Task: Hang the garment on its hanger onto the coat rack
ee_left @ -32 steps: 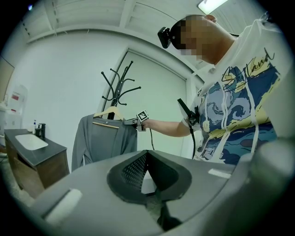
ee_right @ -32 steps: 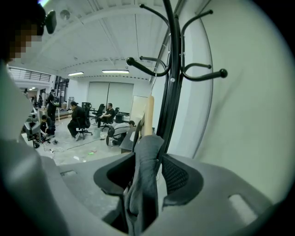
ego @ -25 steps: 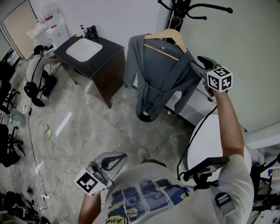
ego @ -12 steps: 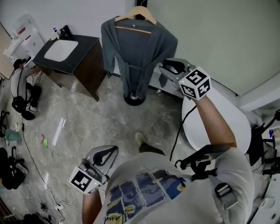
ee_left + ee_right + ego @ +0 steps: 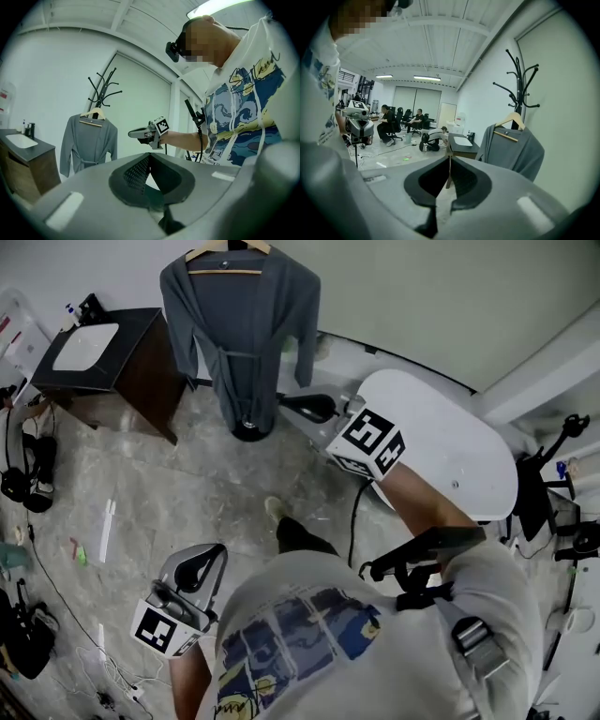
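A grey robe point(image 5: 239, 324) hangs on a wooden hanger point(image 5: 228, 249) from the black coat rack point(image 5: 105, 89), and its hem reaches down to the rack's round base point(image 5: 251, 430). My right gripper point(image 5: 284, 401) is held out level to the right of the robe, clear of it, shut with nothing in it. In its own view the jaws point(image 5: 449, 161) meet, with the robe point(image 5: 513, 150) off to the right. My left gripper point(image 5: 216, 551) hangs low by my side, shut and empty point(image 5: 149, 157).
A white oval table point(image 5: 450, 456) stands under my right forearm. A dark cabinet with a white sink point(image 5: 103, 352) is left of the rack. Cables lie on the floor at the far left point(image 5: 37, 615). People sit on office chairs far back point(image 5: 386, 124).
My right gripper has drawn back from the robe's sleeve, down and away toward the white table. The robe stays on the rack. My left gripper has barely moved.
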`<state>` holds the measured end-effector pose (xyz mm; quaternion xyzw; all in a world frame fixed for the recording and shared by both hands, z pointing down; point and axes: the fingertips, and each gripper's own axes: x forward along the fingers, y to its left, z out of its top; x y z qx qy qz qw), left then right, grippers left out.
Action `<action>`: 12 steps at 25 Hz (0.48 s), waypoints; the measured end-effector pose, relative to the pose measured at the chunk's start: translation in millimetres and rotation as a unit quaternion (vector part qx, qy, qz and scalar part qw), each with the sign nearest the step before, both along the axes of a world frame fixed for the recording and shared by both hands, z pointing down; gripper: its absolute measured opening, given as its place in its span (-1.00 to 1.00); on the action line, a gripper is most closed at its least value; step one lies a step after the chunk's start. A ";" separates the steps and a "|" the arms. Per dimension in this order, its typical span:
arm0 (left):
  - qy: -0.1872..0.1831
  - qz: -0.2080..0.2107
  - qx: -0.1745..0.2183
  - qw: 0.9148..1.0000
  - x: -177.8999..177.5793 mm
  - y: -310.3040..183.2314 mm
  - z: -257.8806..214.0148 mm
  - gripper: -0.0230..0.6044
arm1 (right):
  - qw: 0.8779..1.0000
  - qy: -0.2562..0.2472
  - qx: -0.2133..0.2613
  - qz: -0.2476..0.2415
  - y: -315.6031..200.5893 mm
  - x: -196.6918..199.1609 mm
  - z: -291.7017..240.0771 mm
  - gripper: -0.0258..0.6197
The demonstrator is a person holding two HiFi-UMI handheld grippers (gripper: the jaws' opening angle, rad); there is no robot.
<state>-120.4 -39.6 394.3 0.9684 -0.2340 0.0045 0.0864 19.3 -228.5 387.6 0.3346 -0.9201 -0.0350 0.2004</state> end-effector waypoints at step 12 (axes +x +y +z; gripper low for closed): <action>-0.007 0.006 -0.002 1.000 12.1 34.5 5.6 -0.92 | 0.998 -0.018 -0.034 -0.050 90.6 -34.2 21.6 -0.91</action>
